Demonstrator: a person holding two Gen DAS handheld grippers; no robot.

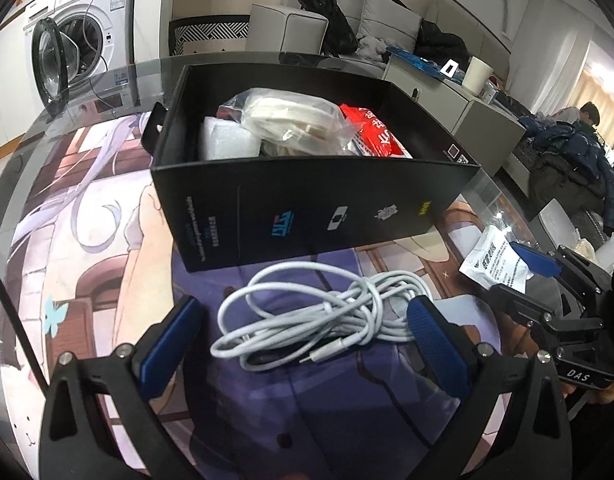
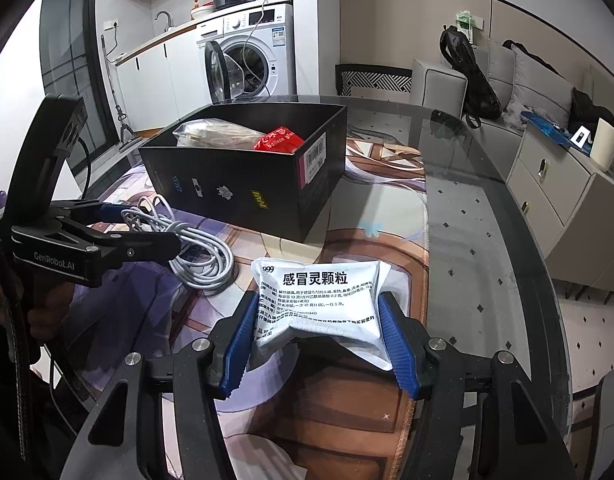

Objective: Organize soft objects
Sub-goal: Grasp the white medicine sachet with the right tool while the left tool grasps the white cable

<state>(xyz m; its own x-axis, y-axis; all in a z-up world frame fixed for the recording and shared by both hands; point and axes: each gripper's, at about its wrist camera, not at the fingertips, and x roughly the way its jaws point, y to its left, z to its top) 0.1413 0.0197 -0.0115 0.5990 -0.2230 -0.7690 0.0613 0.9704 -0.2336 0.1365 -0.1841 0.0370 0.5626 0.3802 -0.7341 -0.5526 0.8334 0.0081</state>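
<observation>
A coiled white cable (image 1: pixel 315 316) lies on the printed mat between the open fingers of my left gripper (image 1: pixel 307 344); it also shows in the right wrist view (image 2: pixel 195 248). A white medicine pouch (image 2: pixel 319 304) lies on the mat between the blue pads of my right gripper (image 2: pixel 315 344), which press its two side edges. The pouch also shows in the left wrist view (image 1: pixel 495 260). A black open box (image 1: pixel 307 200) stands behind, holding a clear bag of beige items (image 1: pixel 295 120), a red packet (image 1: pixel 375 132) and white foam (image 1: pixel 227 140).
The printed mat (image 1: pixel 87 240) covers a glass table (image 2: pixel 487 220). The box (image 2: pixel 247 176) stands on it. Behind are a washing machine (image 2: pixel 251 52) with its door open, a sofa (image 1: pixel 387 20) and a grey cabinet (image 2: pixel 555 176) on the right.
</observation>
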